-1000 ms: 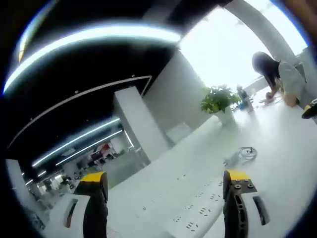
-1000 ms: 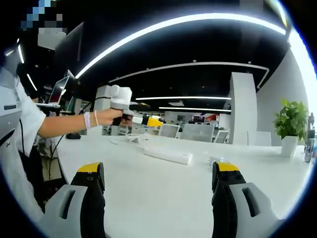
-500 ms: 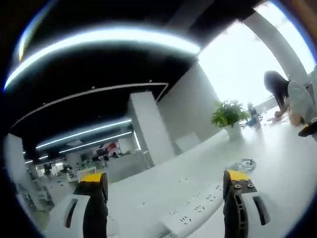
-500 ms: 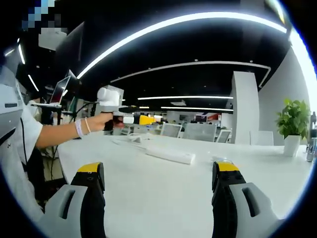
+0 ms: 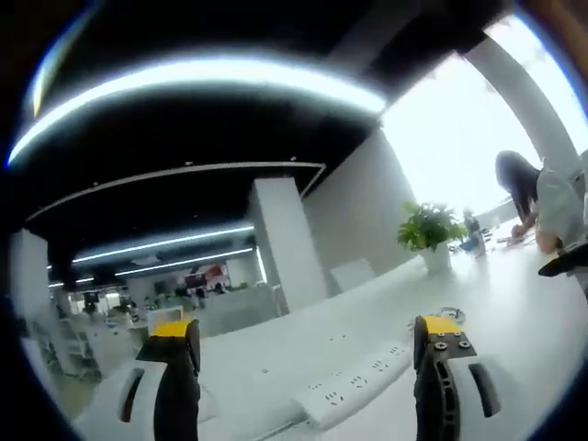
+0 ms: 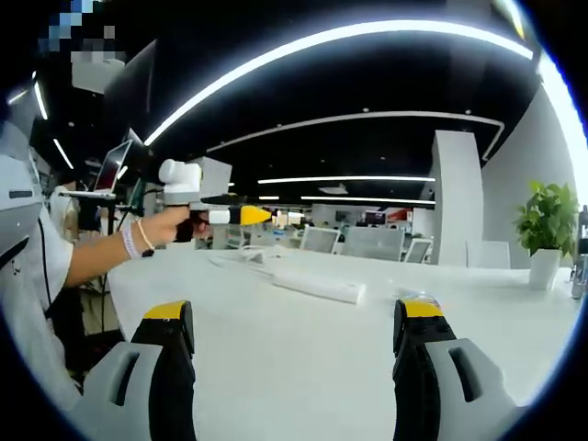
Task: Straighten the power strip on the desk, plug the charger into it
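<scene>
A long white power strip point(image 5: 354, 386) lies on the white desk point(image 5: 514, 322), low between my left gripper's point(image 5: 305, 329) open, empty jaws. Just beyond its far end sits a small coiled cable with a charger point(image 5: 450, 315). In the right gripper view the same strip point(image 6: 317, 287) lies across the middle of the desk, well ahead of my right gripper point(image 6: 294, 312), which is open and holds nothing. The left gripper point(image 6: 216, 214) shows there too, held in a hand above the desk, left of the strip. A thin white cable point(image 6: 234, 262) trails from the strip's left end.
A potted plant point(image 5: 427, 230) stands at the far desk edge, also seen as the plant point(image 6: 542, 230) at the right. A person point(image 5: 542, 202) leans over the desk at the right. A laptop point(image 6: 110, 170) sits at the far left. Bare desk point(image 6: 294, 367) spreads before the right jaws.
In the right gripper view the hand-held left gripper has drawn back to the left, away from the strip. The left gripper view has swung and levelled. The strip and charger lie as before.
</scene>
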A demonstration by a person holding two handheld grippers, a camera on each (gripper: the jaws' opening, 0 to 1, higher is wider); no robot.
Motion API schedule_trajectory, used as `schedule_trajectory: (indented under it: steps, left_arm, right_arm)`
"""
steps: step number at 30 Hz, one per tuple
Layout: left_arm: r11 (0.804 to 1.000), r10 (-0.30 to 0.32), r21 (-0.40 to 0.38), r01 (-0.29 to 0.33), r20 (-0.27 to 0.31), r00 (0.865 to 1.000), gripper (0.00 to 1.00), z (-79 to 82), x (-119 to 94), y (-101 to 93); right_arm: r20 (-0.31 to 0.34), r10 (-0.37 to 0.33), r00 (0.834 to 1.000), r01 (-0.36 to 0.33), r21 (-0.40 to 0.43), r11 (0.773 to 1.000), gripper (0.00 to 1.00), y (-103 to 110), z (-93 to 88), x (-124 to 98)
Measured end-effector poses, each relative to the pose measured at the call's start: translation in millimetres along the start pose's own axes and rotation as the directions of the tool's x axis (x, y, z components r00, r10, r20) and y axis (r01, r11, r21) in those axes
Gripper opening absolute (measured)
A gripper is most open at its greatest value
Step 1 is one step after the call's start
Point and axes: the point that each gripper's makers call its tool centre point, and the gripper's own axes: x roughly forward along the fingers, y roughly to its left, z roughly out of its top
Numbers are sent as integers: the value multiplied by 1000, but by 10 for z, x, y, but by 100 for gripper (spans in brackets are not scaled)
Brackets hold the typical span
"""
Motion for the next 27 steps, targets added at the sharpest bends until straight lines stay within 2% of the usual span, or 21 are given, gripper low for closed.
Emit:
schedule_trajectory:
  steps: [5,11,27]
  left_arm:
    - [1000,6,-16,-6,1,1000,99,30,-90,-1]
    - [1000,10,-25,-10,-28,1000,99,-6,-182,-22]
    - [996,3,-90,-7,-41,999,99,-47,-419,-75]
  right_arm:
    - [-2,0,1000,0,0,1000,89,-4,-7,6]
    - [0,8,1000,-8,1,1000,89,10,-11,24]
    - [-2,4,1000,-4,3,1000,90,-11,-29,27]
